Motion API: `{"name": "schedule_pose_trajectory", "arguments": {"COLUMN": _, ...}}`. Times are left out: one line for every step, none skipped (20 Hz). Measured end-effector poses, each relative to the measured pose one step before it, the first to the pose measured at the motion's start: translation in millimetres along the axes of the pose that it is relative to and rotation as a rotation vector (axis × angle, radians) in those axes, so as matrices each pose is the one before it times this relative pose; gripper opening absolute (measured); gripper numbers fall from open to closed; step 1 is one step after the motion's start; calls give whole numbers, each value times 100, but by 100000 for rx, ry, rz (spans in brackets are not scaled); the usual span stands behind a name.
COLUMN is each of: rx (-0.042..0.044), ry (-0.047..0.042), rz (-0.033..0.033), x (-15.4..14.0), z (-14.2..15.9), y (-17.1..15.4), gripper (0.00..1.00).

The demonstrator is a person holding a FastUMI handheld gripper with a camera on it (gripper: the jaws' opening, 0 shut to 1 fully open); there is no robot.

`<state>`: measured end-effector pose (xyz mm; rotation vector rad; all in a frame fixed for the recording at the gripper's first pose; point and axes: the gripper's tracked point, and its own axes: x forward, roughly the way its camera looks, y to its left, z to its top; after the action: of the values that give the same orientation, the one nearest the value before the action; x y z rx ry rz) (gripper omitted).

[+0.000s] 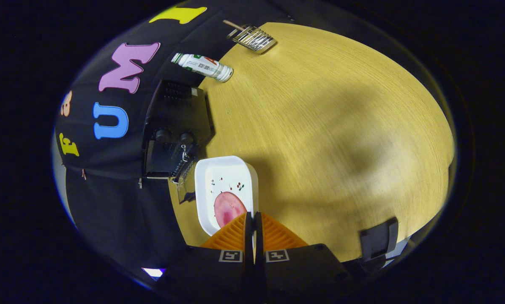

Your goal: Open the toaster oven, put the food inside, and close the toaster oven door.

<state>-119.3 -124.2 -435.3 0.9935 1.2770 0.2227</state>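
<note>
gripper (253,219): fingers pressed together | pinching the white tray's (205,177) rim, it seems | pink food (228,208) just ahead

Light falls unevenly on the wooden table (328,126): bright toward twelve and three o'clock, while a broad soft shadow spreads across its middle and darkens toward six. The white tray (226,185) glares a little, and its small printed marks look slightly soft. The black toaster oven (174,131) at nine o'clock is dim, its details lost against the dark booth wall. Fisheye bending curves the table's edge, and sharpness fades toward the rim, where a blue fringe shows. The gripper (252,219), fingers pressed together, stays sharp.
</note>
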Motion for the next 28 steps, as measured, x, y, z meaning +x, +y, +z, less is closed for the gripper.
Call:
{"name": "schedule_pose_trajectory", "arguments": {"rx": 1213, "ry": -582, "rz": 883, "x": 371, "z": -208, "y": 828, "gripper": 5}}
{"name": "schedule_pose_trajectory", "arguments": {"rx": 1404, "ry": -652, "rz": 749, "x": 202, "z": -269, "y": 734, "gripper": 5}}
{"name": "schedule_pose_trajectory", "arguments": {"rx": 1352, "ry": -655, "rz": 785, "x": 139, "z": -369, "y": 751, "gripper": 5}}
{"name": "schedule_pose_trajectory", "arguments": {"rx": 1016, "ry": -565, "rz": 1013, "x": 175, "z": -404, "y": 825, "gripper": 5}}
{"name": "schedule_pose_trajectory", "arguments": {"rx": 725, "ry": -504, "rz": 693, "x": 173, "z": -510, "y": 724, "gripper": 5}}
{"name": "schedule_pose_trajectory", "arguments": {"rx": 573, "ry": -273, "rz": 680, "x": 291, "z": -489, "y": 685, "gripper": 5}}
{"name": "schedule_pose_trajectory", "arguments": {"rx": 483, "ry": -461, "rz": 631, "x": 202, "z": -544, "y": 788, "gripper": 5}}
{"name": "schedule_pose_trajectory", "arguments": {"rx": 610, "ry": -421, "rz": 773, "x": 348, "z": -531, "y": 771, "gripper": 5}}
{"name": "schedule_pose_trajectory", "arguments": {"rx": 998, "ry": -394, "rz": 569, "x": 416, "z": -436, "y": 737, "gripper": 5}}
{"name": "schedule_pose_trajectory", "arguments": {"rx": 1366, "ry": -628, "rz": 540, "x": 494, "z": -443, "y": 777, "gripper": 5}}
{"name": "schedule_pose_trajectory", "arguments": {"rx": 1522, "ry": -915, "rz": 262, "x": 497, "z": -536, "y": 757, "gripper": 5}}
{"name": "schedule_pose_trajectory", "arguments": {"rx": 1510, "ry": -1046, "rz": 404, "x": 552, "z": -452, "y": 728, "gripper": 5}}
{"name": "schedule_pose_trajectory", "arguments": {"rx": 1783, "ry": -1713, "rz": -10, "x": 605, "z": -389, "y": 706, "gripper": 5}}
{"name": "schedule_pose_trajectory", "arguments": {"rx": 1768, "ry": -1431, "rz": -160, "x": 568, "z": -359, "y": 539, "gripper": 5}}
{"name": "schedule_pose_trajectory", "arguments": {"rx": 1686, "ry": -1206, "rz": -171, "x": 574, "z": -508, "y": 623, "gripper": 5}}
{"name": "schedule_pose_trajectory", "arguments": {"rx": 1344, "ry": -1316, "rz": -143, "x": 748, "z": -615, "y": 571, "gripper": 5}}
{"name": "schedule_pose_trajectory", "arguments": {"rx": 1286, "ry": -1330, "rz": 231, "x": 718, "z": -555, "y": 741, "gripper": 5}}
{"name": "schedule_pose_trajectory", "arguments": {"rx": 1008, "ry": -1276, "rz": -216, "x": 892, "z": -430, "y": 488, "gripper": 5}}
{"name": "schedule_pose_trajectory", "arguments": {"rx": 1132, "ry": -1595, "rz": -213, "x": 807, "z": -260, "y": 672, "gripper": 5}}
{"name": "schedule_pose_trajectory", "arguments": {"rx": 895, "ry": -1441, "rz": -435, "x": 907, "z": -354, "y": 522, "gripper": 5}}
{"name": "schedule_pose_trajectory", "arguments": {"rx": 1249, "ry": -1411, "rz": -393, "x": 888, "z": -351, "y": 511, "gripper": 5}}
{"name": "schedule_pose_trajectory", "arguments": {"rx": 1775, "ry": -1411, "rz": -669, "x": 853, "z": -366, "y": 463, "gripper": 5}}
{"name": "schedule_pose_trajectory", "arguments": {"rx": 2384, "ry": -1312, "rz": -449, "x": 909, "z": -307, "y": 507, "gripper": 5}}
{"name": "schedule_pose_trajectory", "arguments": {"rx": 2378, "ry": -1299, "rz": -906, "x": 924, "z": -251, "y": 374, "gripper": 5}}
{"name": "schedule_pose_trajectory", "arguments": {"rx": 2935, "ry": -1714, "rz": -584, "x": 992, "z": -149, "y": 549, "gripper": 5}}
{"name": "schedule_pose_trajectory", "arguments": {"rx": 2745, "ry": -2013, "rz": -796, "x": 1019, "z": 46, "y": 415, "gripper": 5}}
{"name": "schedule_pose_trajectory", "arguments": {"rx": 3039, "ry": -2331, "rz": -145, "x": 921, "z": 11, "y": 616, "gripper": 5}}
{"name": "schedule_pose_trajectory", "arguments": {"rx": 2646, "ry": -2226, "rz": -373, "x": 871, "z": 61, "y": 515, "gripper": 5}}
